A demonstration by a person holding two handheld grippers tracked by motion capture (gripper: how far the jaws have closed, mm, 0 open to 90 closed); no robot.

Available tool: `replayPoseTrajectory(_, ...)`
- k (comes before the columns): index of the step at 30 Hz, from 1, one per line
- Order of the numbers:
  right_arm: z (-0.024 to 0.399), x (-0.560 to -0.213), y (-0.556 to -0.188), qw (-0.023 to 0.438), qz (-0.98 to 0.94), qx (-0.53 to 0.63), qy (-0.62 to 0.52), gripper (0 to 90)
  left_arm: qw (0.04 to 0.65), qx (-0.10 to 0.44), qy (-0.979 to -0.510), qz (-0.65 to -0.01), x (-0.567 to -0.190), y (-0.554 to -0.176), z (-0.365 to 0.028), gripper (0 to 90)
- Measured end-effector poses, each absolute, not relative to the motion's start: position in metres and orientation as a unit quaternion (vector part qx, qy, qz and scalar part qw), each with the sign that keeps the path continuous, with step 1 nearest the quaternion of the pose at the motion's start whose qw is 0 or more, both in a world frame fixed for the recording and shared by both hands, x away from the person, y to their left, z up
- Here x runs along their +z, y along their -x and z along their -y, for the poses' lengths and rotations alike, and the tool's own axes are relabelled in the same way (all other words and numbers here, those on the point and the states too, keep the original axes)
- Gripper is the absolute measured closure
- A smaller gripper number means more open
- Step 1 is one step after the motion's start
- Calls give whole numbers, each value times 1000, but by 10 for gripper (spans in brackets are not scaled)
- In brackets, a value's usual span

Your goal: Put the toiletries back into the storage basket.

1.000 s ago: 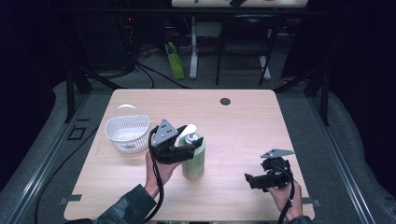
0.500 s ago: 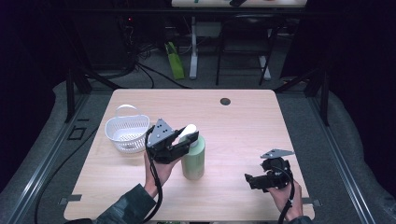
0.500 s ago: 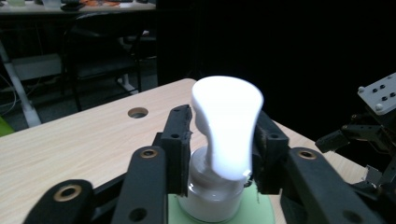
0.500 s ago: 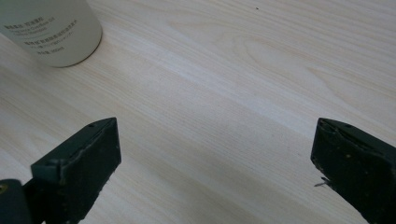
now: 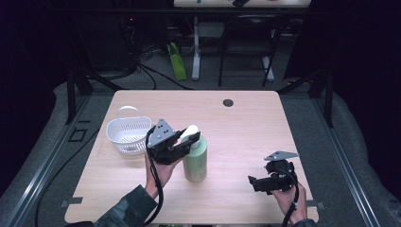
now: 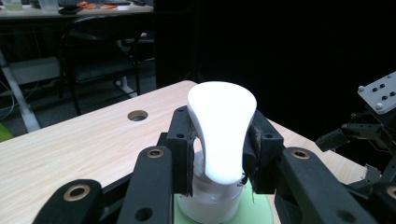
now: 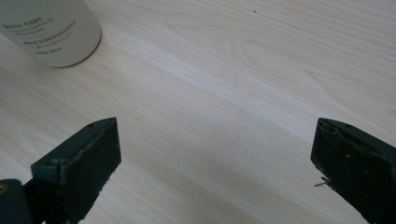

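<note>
Right gripper [image 5: 253, 182] sits low at the near right of the table [image 5: 265, 118], jaws spread wide, holding nothing. Left gripper [image 6: 219, 149] pinches the white pump head [image 6: 222, 123] of the green bottle [image 5: 195, 158] standing mid-table. Risk: thin smooth head could slip or bottle tip if pulled sideways. White basket [image 5: 125, 135] beyond; inside unclear. Bottle label unreadable.

The bottle [image 7: 49, 30] carries lines of small grey print, too blurred to read.
</note>
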State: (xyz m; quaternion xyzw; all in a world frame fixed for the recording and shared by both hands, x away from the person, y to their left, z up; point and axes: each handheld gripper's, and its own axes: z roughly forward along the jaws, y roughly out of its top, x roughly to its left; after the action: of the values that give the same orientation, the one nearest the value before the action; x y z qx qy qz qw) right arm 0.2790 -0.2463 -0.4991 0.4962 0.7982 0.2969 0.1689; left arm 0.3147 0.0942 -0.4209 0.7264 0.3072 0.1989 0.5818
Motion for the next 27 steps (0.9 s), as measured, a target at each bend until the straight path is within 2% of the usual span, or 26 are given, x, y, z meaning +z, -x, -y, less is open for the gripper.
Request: replayPoseTrajectory(27, 246, -497, -278, 170, -799, 297, -494, 12, 585, 210, -721, -307, -386, -311, -119, 674)
